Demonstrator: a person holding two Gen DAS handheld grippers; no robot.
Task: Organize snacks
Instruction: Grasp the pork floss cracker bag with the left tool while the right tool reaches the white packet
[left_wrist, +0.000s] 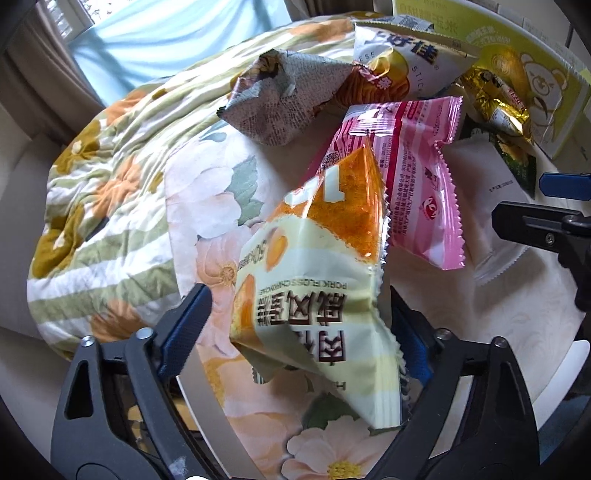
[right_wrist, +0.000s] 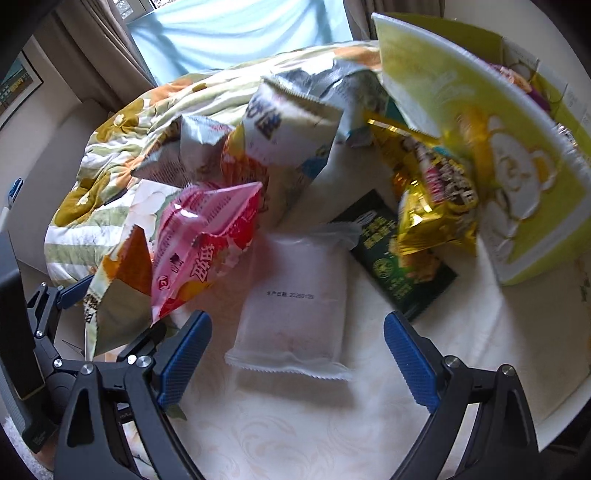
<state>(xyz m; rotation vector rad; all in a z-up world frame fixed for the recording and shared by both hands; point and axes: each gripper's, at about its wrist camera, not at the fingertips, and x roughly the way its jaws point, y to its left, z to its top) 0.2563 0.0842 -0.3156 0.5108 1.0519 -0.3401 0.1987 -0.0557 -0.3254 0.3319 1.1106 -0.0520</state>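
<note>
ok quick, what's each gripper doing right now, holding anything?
Left gripper: open, jaws around the pork floss cake packet, not clamped.
Right gripper: open, empty, over the white packet.

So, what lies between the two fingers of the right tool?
In the right wrist view, the right tool is open, and the near end of a frosted white snack packet lies flat on the cream tablecloth between its fingers, touching neither.

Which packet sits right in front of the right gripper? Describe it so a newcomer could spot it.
Start at the big yellow-green box with the cartoon bear on the pale table. Below and left of it, past the dark green packet, a frosted white packet lies flat. Unlike its colourful neighbours, it is plain, with only a small printed date line.
</note>
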